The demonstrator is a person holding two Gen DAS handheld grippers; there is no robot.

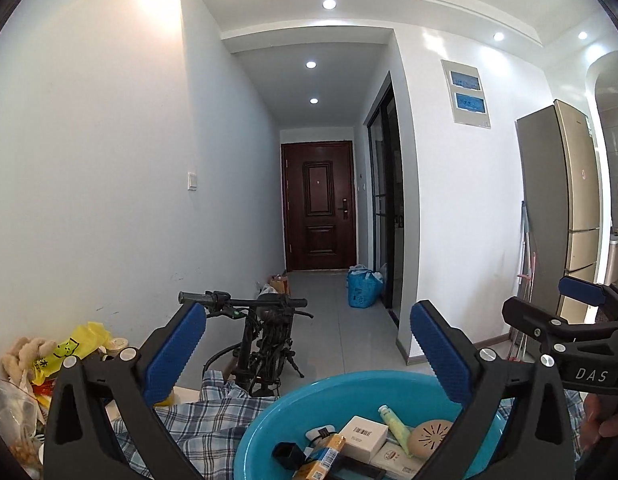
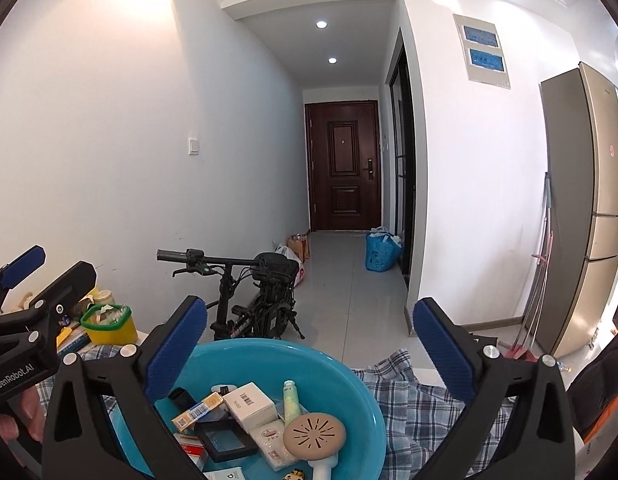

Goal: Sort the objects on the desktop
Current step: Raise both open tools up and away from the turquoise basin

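A blue basin point(image 1: 349, 380) point(image 2: 269, 346) sits on a plaid cloth below both grippers. In it lie a white barcoded box point(image 1: 363, 436) point(image 2: 249, 404), a green tube point(image 1: 395, 424) point(image 2: 291, 400), a beige round disc with a handle point(image 1: 431, 438) point(image 2: 314, 434), a yellow barcoded box point(image 2: 197, 410) and a black frame point(image 2: 223, 438). My left gripper point(image 1: 307, 312) is held above the basin's left side, open and empty. My right gripper point(image 2: 309, 308) hovers over the right side, also open and empty. Each one shows in the other's view, the right gripper point(image 1: 549, 300) and the left gripper point(image 2: 53, 268).
The plaid cloth point(image 1: 201, 420) point(image 2: 421, 408) covers the table. A yellow tub with a green rim point(image 2: 107, 322), a yellow bag point(image 1: 69, 348) and a plush toy point(image 1: 25, 354) stand at the left. Beyond the table are a folding scooter point(image 2: 253, 300), a hallway and a fridge point(image 1: 565, 208).
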